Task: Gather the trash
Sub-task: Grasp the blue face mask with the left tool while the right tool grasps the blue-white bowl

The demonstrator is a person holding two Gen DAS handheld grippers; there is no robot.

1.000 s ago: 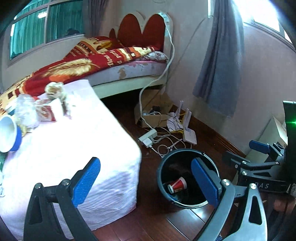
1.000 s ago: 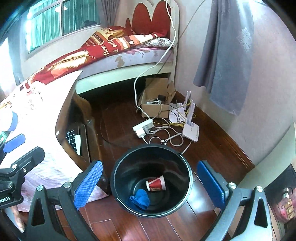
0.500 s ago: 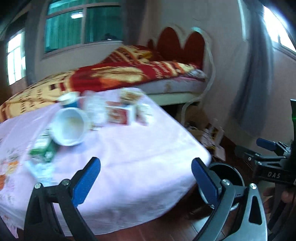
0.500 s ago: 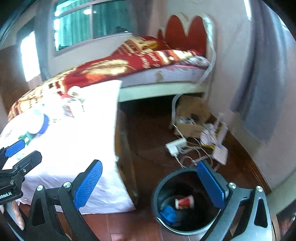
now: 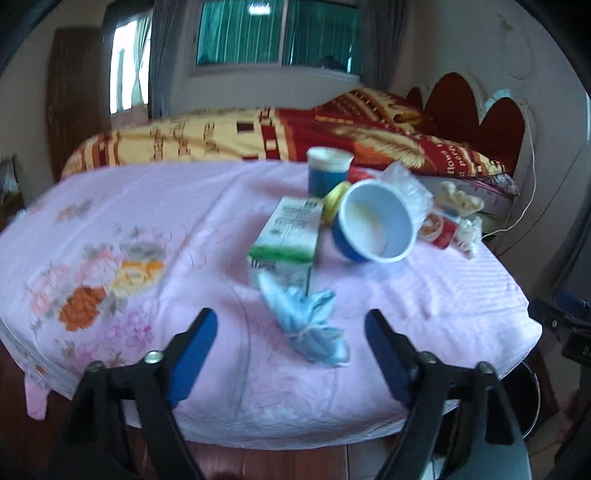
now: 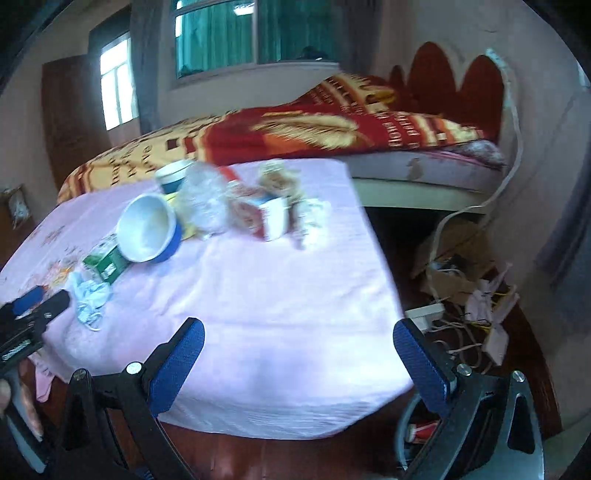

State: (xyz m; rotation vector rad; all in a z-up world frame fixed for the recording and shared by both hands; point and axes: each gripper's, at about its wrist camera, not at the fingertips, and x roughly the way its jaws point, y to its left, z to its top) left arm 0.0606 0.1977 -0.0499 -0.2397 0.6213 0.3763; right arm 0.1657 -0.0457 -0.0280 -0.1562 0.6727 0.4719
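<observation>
On the counter (image 5: 147, 206) were counted two blue cups (image 5: 373, 225), one green carton (image 5: 291, 232) and one crumpled blue mask (image 5: 310, 325). One red box (image 5: 437, 227) and one clear bag (image 5: 410, 188) were also counted.

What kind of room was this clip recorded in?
Most likely a home bedroom: a bed with a red-and-gold blanket and scalloped headboard, curtained windows, and a cloth-covered table strewn with trash.
</observation>
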